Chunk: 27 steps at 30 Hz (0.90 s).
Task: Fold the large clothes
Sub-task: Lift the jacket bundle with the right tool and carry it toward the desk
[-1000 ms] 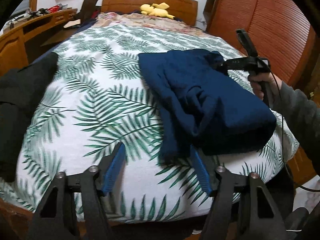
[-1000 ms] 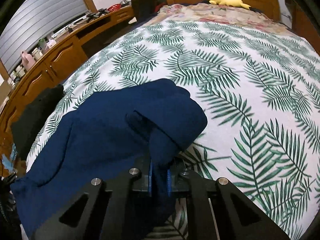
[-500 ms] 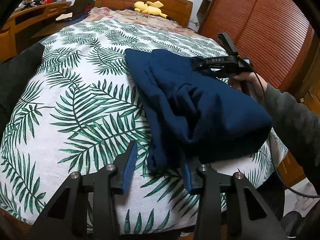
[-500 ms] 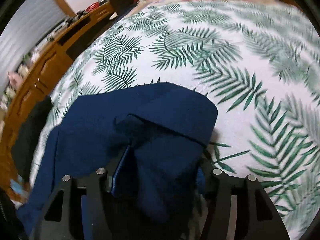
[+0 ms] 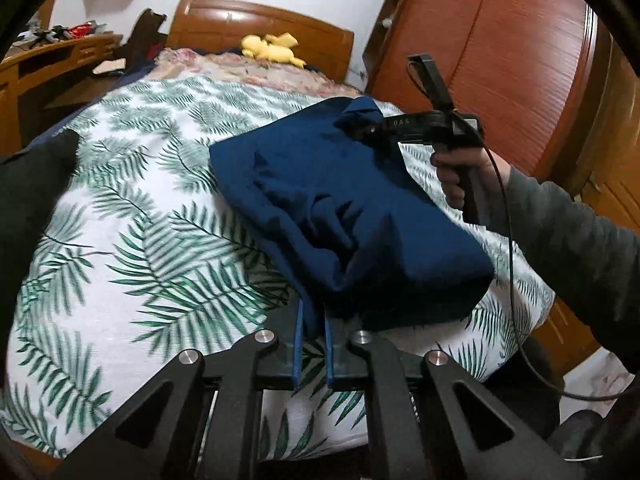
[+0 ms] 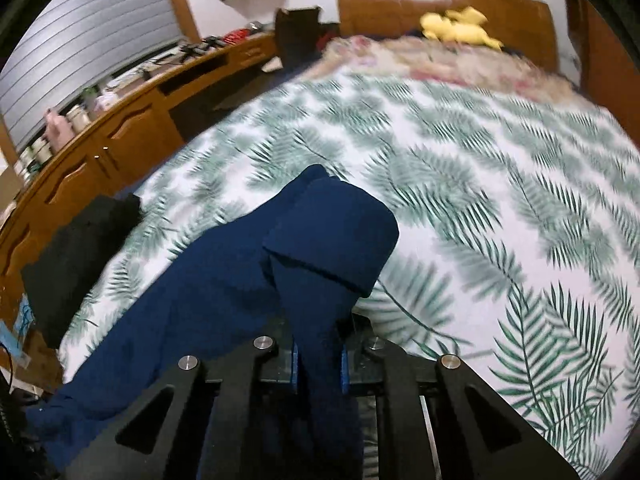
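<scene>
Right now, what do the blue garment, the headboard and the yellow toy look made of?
Garment: soft matte knit or fleece, judging by its thick, rounded folds. Headboard: varnished wood, glossy highlights. Toy: probably plush, but too blurred to confirm.

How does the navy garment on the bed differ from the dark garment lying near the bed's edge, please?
The navy garment is deep blue; the dark garment looks black. The navy garment is pinched at its near end by the left gripper and at its far end by the right gripper; nothing touches the dark garment. The navy garment lies bunched in bulky folds, while the dark garment lies flatter. Both rest on the leaf-print bedspread.
</scene>
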Motion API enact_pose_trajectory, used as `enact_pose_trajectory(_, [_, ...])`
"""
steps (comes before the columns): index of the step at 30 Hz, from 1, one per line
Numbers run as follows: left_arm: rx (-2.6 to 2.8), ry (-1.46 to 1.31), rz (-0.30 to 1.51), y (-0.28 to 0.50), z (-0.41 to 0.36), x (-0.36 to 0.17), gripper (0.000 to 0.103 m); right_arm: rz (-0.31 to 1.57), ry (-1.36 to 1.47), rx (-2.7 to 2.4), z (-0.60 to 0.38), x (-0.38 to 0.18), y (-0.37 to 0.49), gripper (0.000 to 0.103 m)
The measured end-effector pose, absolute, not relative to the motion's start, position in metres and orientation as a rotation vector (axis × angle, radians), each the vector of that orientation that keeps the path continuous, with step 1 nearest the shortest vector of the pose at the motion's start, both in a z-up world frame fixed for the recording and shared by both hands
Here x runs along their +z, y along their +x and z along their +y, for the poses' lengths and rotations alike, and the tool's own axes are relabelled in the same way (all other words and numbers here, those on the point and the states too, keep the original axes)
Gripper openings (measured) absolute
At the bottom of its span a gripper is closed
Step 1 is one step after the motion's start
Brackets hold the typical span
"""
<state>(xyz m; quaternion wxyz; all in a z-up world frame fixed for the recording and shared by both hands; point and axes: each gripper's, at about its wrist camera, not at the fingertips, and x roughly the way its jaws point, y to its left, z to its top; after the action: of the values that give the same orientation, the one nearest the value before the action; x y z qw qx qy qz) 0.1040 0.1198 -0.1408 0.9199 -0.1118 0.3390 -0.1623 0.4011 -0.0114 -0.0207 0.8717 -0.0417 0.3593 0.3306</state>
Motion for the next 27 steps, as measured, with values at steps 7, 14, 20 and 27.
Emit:
enact_pose_trajectory(7, [-0.158,-0.259,0.635,0.081,0.188,-0.113,0.008,0.664,-0.114,0.810,0.048,0.014,0.369,0.013])
enact_pose_trajectory(14, [0.063,-0.252,0.554,0.044,0.267,-0.080,0.008,0.594,-0.124,0.979,0.147,0.050,0.341,0.013])
enact_pose_trajectory(20, [0.248,-0.242,0.515,0.024,0.328,-0.050,0.008,0.597,-0.129,1.082,0.240,0.073,0.329,0.013])
enact_pose_trajectory(27, [0.449,-0.208,0.527,0.017,0.395,-0.034,0.008,0.658,-0.134,1.161,0.324,0.081,0.318,0.013])
